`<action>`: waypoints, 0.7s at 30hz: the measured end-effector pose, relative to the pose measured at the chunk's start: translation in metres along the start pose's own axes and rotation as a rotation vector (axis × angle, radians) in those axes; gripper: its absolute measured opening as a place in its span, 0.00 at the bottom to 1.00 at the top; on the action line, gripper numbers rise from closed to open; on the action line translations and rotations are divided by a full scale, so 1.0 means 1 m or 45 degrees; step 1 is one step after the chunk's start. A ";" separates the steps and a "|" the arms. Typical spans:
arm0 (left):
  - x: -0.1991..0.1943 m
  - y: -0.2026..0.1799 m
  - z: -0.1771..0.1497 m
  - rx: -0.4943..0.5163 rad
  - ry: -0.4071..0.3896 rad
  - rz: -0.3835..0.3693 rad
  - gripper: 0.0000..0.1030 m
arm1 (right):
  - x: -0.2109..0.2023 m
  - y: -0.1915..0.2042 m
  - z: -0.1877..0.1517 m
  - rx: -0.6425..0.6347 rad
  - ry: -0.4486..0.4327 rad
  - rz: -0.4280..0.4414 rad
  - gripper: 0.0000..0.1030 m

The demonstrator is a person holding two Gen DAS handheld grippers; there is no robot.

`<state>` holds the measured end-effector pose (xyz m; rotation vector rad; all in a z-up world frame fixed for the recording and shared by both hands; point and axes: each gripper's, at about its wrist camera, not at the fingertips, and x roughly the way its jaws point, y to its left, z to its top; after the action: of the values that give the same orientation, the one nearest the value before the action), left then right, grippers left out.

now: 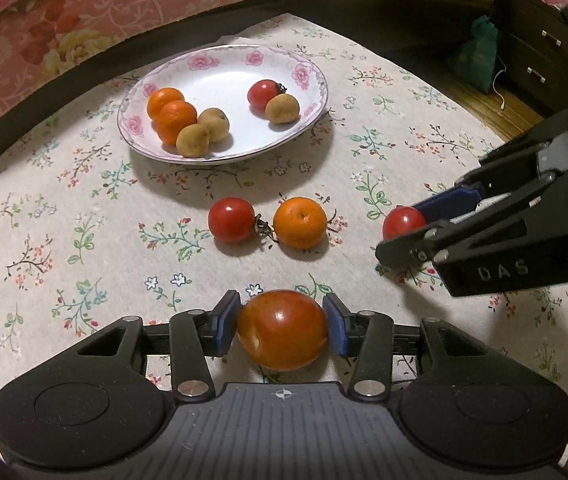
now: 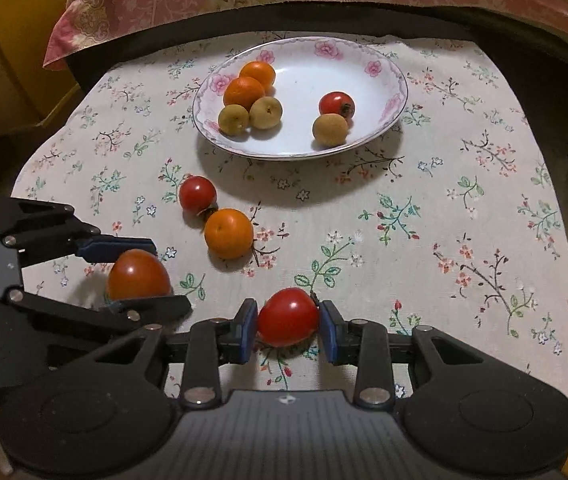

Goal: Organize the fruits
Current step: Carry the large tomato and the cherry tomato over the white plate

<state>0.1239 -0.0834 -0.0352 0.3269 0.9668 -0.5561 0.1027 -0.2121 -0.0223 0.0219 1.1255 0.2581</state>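
**2 tools, each gripping a tomato**

Left wrist view: the left tool [image 1: 282, 330] clamps a large tomato [image 1: 282, 330] above the bench [image 1: 64, 240], near the plate [image 1: 316, 92].

Right wrist view: the right tool [image 2: 288, 318] grips a small tomato [image 2: 288, 316], closed tight.

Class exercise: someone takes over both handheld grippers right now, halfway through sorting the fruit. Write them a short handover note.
Left gripper: its pads sit at either side of a large tomato; whether they press it is unclear.
Right gripper: shut on a small tomato.
On the plate: two oranges, three small brown fruits, one tomato.
On the cloth: one more tomato touching an orange, in front of the plate.
Done: six pieces plated.
Left: both tomatoes at the grippers, then the pair on the cloth.
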 end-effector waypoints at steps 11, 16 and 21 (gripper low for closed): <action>-0.005 -0.001 -0.006 -0.013 0.010 -0.003 0.51 | 0.000 -0.001 -0.003 -0.021 0.004 0.013 0.32; -0.006 -0.001 -0.007 -0.014 0.011 -0.007 0.50 | -0.001 0.002 -0.003 -0.037 0.002 -0.003 0.32; -0.008 0.001 -0.001 -0.030 -0.006 -0.007 0.50 | -0.004 0.005 0.001 -0.042 -0.019 0.006 0.32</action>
<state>0.1203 -0.0793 -0.0290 0.3014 0.9690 -0.5497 0.1016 -0.2080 -0.0178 -0.0029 1.1062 0.2807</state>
